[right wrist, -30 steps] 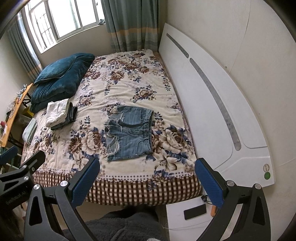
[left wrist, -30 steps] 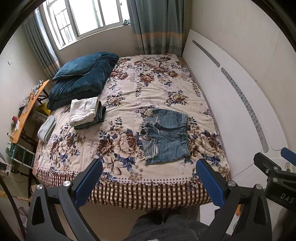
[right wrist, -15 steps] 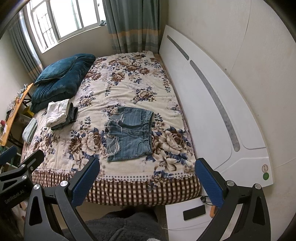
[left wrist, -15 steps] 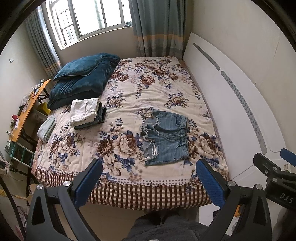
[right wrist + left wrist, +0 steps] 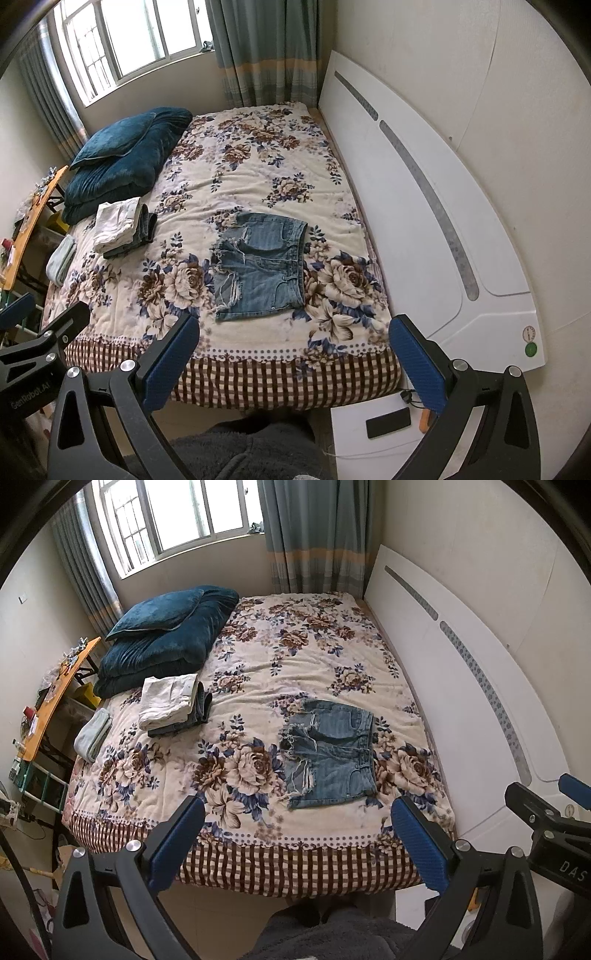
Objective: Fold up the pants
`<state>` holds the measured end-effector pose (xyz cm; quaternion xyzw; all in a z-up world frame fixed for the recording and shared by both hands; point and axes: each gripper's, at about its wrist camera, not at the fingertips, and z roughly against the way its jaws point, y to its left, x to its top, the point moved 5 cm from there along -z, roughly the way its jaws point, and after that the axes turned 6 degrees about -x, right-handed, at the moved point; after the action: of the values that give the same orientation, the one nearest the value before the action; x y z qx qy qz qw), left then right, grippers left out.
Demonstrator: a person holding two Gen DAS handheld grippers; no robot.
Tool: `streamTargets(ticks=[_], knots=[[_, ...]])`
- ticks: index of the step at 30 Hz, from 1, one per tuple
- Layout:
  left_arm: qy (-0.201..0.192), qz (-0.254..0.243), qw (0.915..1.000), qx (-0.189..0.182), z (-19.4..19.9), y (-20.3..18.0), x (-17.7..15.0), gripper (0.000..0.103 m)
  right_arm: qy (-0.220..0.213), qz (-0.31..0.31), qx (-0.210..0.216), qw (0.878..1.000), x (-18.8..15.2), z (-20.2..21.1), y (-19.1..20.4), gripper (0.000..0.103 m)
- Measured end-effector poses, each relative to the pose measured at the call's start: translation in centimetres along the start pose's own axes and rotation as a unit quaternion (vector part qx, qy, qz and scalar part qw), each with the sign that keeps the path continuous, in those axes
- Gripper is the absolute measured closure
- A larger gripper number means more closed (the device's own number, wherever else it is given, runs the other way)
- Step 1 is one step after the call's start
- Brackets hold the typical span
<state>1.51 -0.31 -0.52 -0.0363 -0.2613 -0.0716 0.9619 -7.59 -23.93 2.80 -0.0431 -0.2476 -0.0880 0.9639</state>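
Note:
A pair of frayed blue denim shorts (image 5: 328, 751) lies flat on the floral bedspread (image 5: 258, 686), near the bed's front right. It also shows in the right wrist view (image 5: 260, 264). My left gripper (image 5: 297, 843) is open and empty, held in the air off the foot of the bed, short of the shorts. My right gripper (image 5: 293, 363) is open and empty at about the same distance. Each gripper shows at the edge of the other's view.
A stack of folded white and dark garments (image 5: 171, 701) and a pale folded cloth (image 5: 92, 733) lie at the bed's left. A dark blue pillow and quilt (image 5: 166, 635) sit behind. A white headboard (image 5: 472, 686) runs along the right. A white nightstand (image 5: 373, 424) stands below.
Both grippers have drawn slightly back and up from the bed, so the bed and shorts sit a little lower in both views. Both jaws stay open.

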Motion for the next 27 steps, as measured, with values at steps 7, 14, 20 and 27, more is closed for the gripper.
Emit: streamTargets(ticks=[7, 14, 20, 27], knots=[[-0.003, 0.007, 1.0, 0.0, -0.4, -0.4, 0.2, 0.0, -0.002, 0.001, 0.005, 1.0, 0.4, 0.5, -0.1, 0.0], [-0.014, 0.011, 0.9998, 0.004, -1.8, -0.5, 0.6, 0.0, 0.008, -0.006, 0.012, 1.0, 2.3, 0.2, -0.2, 0.0], [-0.027, 0.028, 0.9977, 0.056, -7.2, 0.5, 3.7, 0.0, 0.032, -0.017, 0.035, 0.999, 5.1, -8.4, -0.3, 0.0], [0.039, 0.036, 0.9952, 0.082, -18.4, 3.1, 5.8, 0.0, 0.085, -0.004, 0.058, 0.995, 7.5, -21.6, 2.5, 0.0]])
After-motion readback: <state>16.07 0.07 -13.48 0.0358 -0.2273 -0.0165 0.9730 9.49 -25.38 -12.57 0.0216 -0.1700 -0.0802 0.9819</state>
